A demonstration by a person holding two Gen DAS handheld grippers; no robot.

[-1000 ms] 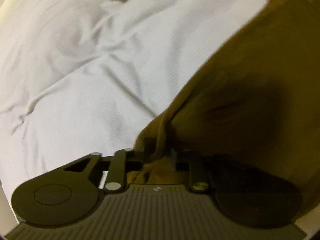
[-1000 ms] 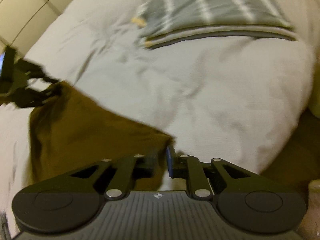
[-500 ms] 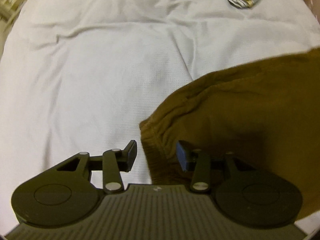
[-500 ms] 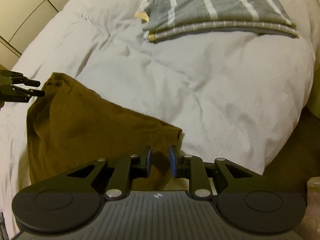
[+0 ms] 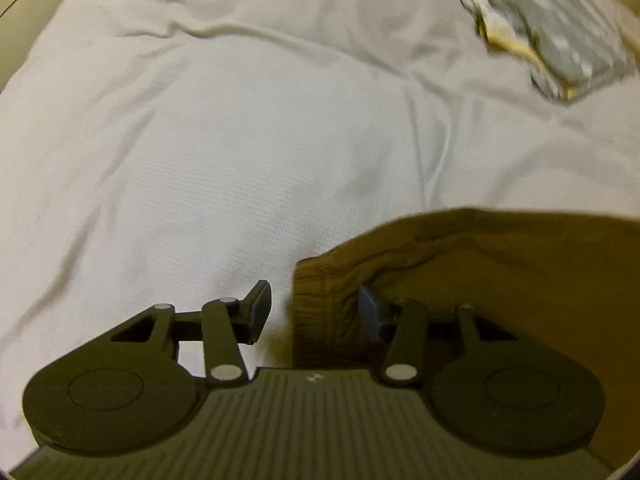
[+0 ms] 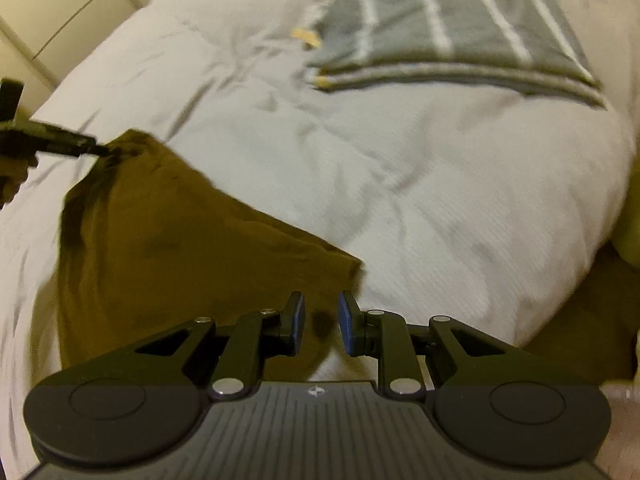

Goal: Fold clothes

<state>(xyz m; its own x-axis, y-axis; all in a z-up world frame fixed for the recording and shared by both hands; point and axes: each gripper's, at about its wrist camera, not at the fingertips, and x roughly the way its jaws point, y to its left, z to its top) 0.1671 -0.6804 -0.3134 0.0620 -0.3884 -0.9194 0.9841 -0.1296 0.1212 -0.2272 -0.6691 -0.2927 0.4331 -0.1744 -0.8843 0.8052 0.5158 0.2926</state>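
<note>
Both tools [image 5: 310, 312] [image 6: 321, 322], now spread, released brown garment [image 6: 180, 240] onto white bedding [image 6: 440, 200].

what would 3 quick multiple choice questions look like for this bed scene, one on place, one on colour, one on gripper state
1. Where does the striped grey garment lie?
A. far end of the white bedding, apart from the brown garment
B. on top of the brown garment
C. on the floor

2. What colour is the garment nearest both grippers?
A. blue
B. brown
C. white

3. How does the right gripper stand?
A. shut on the striped garment
B. shut on the bedding
C. open, holding nothing

Answers: 1 A, bare bedding separates the two garments; 2 B, the cloth is dark brown in both views; 3 C, a clear gap shows between its pads.
</note>
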